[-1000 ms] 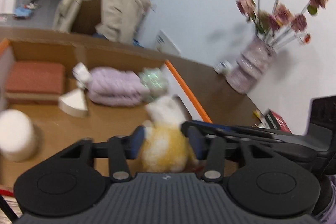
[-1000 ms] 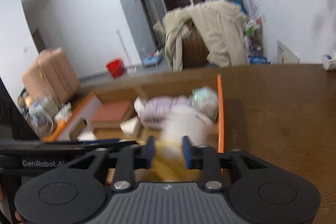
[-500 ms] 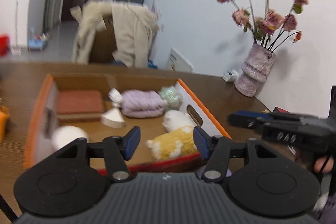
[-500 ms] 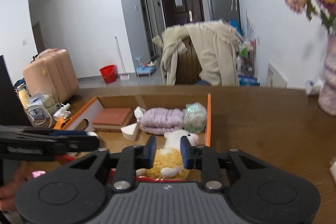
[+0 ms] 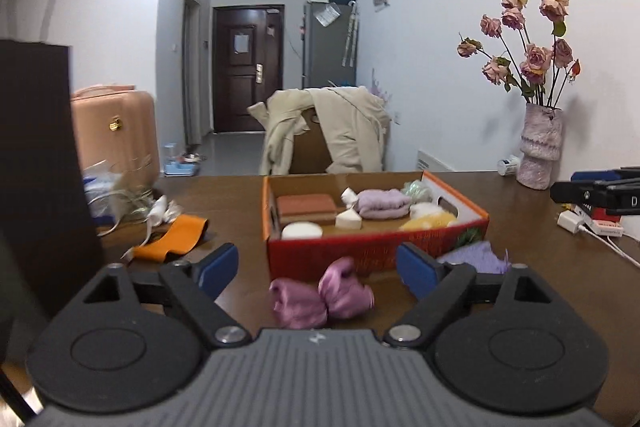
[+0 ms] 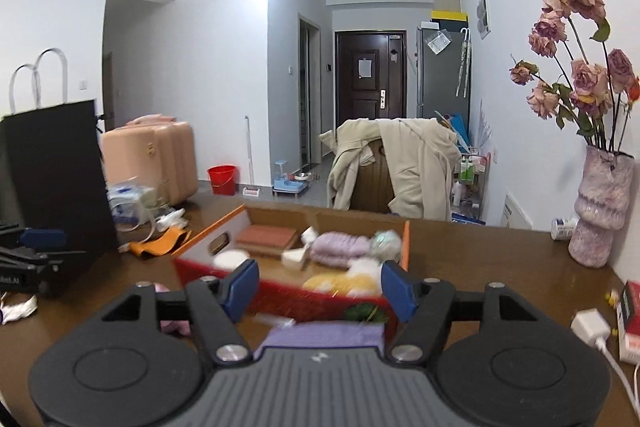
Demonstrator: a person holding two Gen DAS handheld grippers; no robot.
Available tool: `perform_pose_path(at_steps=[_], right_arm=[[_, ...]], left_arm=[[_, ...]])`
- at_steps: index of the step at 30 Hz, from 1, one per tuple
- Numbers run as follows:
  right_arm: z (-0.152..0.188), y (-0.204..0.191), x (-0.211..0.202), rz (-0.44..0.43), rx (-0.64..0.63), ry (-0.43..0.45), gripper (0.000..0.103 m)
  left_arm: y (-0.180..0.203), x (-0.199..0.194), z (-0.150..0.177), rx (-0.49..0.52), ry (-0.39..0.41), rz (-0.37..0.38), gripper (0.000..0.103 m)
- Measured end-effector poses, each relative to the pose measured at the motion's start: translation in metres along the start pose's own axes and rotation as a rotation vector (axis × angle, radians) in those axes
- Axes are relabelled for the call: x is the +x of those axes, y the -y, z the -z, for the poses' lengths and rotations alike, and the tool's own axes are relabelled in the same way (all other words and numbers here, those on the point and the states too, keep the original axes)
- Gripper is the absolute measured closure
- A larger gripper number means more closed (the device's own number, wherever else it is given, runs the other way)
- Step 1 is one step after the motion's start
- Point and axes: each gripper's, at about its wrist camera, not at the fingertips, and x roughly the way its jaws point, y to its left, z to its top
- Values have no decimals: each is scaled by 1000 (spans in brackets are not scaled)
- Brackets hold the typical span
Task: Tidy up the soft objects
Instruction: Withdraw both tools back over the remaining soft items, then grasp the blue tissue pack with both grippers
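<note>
Both jaws are held wide and empty. The pink satin bundle point(image 5: 320, 293), lower centre before the box point(image 5: 372, 247), is judged next to be gripped by the left gripper point(image 5: 316, 267).

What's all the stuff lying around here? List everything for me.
Cardboard box: one, orange-red, mid-table.
Brick-coloured pad: one, in the box, back left.
White round puff: one, in the box, front left.
White wedge: one, in the box, centre.
Lilac knit bundle: one, in the box.
Yellow-and-white plush: one, in the box, right.
Pink satin item: one, on the table before the box.
Purple cloth: one, on the table by the box.
Orange cloth: one, left of the box.
Vase of roses: one, pinkish, by the wall.
Left hand-held gripper: open.
Right hand-held gripper: open.
</note>
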Motion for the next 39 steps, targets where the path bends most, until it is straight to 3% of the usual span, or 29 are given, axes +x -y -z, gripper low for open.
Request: perform_pose_path(at_steps=[9, 12, 16, 30, 35, 39], right_arm=[[75, -45, -47, -13, 14, -39, 33], [93, -52, -58, -24, 41, -67, 33], [103, -54, -58, -32, 26, -86, 33], [108, -16, -1, 25, 104, -176, 33], [102, 1, 39, 94, 139, -232, 33], [103, 11, 76, 101, 143, -277, 33]], left_arm=[[13, -66, 64, 17, 53, -25, 1], [14, -68, 76, 27, 13, 26, 1], [15, -56, 76, -1, -14, 17, 1], [37, 2, 75, 2, -121, 58, 1], [48, 32, 63, -7, -150, 56, 1], [61, 52, 55, 16, -163, 74, 1]])
